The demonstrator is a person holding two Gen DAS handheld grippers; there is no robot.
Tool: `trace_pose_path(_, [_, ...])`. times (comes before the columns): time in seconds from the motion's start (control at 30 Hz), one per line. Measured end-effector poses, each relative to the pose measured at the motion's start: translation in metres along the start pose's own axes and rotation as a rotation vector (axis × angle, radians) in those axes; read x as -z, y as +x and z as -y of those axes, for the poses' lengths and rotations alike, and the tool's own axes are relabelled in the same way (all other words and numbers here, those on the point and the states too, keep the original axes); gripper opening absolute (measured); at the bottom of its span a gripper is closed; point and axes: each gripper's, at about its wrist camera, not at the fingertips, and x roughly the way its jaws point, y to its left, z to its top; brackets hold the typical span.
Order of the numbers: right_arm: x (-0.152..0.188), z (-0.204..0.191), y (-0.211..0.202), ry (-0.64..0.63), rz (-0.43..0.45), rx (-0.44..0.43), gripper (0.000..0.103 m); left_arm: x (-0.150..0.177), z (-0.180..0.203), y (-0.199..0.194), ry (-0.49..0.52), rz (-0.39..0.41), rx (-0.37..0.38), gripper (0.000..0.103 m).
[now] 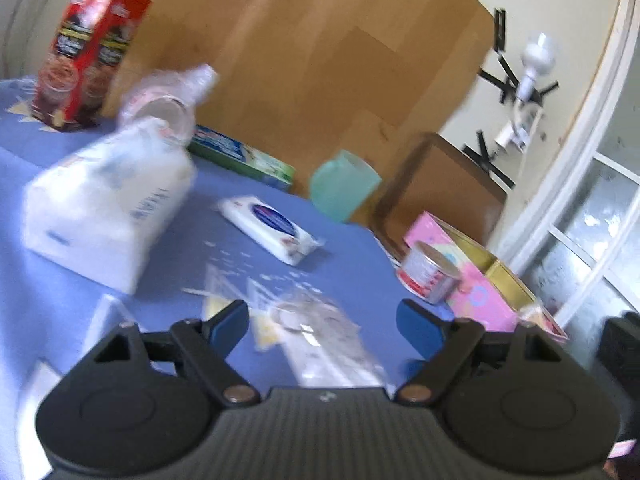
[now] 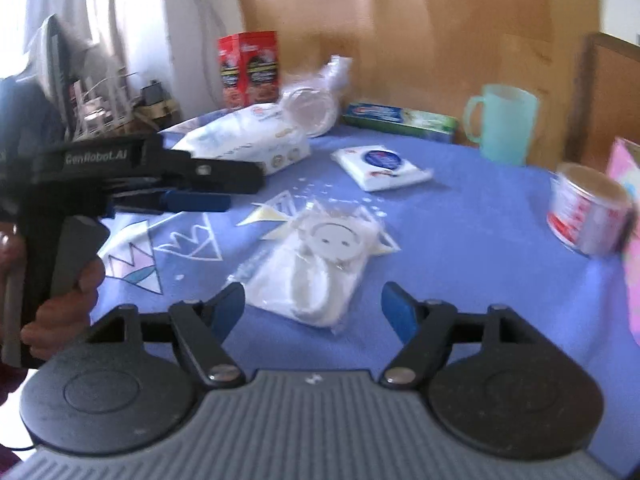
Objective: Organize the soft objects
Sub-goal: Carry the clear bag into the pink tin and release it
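Observation:
On the blue tablecloth (image 2: 460, 240) lie a big white soft pack (image 1: 108, 200) (image 2: 248, 140), a small white wipes pack (image 1: 272, 228) (image 2: 380, 168) with a blue oval label, and a clear bag holding a white socket and cable (image 2: 316, 268) (image 1: 320, 340). My left gripper (image 1: 322, 324) hovers open over the clear bag, nothing between its fingers. My right gripper (image 2: 314, 306) is open too, its blue pads either side of the bag's near end without pressing it. The left gripper (image 2: 200, 196), held by a hand, shows at the left of the right wrist view.
A red carton (image 1: 84, 56), a crumpled clear bottle (image 1: 172, 96) and a green-blue box (image 1: 244, 156) stand at the back. A teal mug (image 2: 500, 124), a tin can (image 2: 588, 212) and a pink box (image 1: 464, 276) sit to the right. A wooden board rises behind the table.

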Motion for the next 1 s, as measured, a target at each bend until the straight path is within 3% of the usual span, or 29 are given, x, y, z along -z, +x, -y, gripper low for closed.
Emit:
trace_pose_path(0.13, [0.0,0.003,0.024,-0.032,-0.039,-0.038,0.073,0.008,0.01,0.032,-0.023,-0.145,-0.046,0.075])
trace_pose_path(0.3, [0.012,-0.002,0.015,-0.063,0.012,0.006,0.054,0.018,0.033,0.04,0.045,-0.141,-0.116,0.071])
trace_pose_path(0.5, [0.02,0.016,-0.024,0.015,0.148,0.087,0.05,0.002,0.08,0.049,0.113,-0.108,-0.049,0.067])
trace_pose_path(0.77, [0.022,0.071,-0.112,0.062,0.394,0.356,0.05,-0.02,0.204,0.111,0.31,-0.127,0.149,0.067])
trace_pose_path(0.87, [0.025,0.103,-0.134,0.104,0.43,0.46,0.05,-0.017,0.251,0.147,0.37,-0.135,0.2,0.073])
trace_pose_path(0.93, [0.027,0.127,-0.139,0.143,0.435,0.519,0.049,-0.013,0.272,0.17,0.409,-0.133,0.21,0.082])
trace_pose_path(1.0, [0.028,0.154,-0.134,0.144,0.432,0.621,0.05,-0.007,0.279,0.182,0.435,-0.127,0.162,0.081])
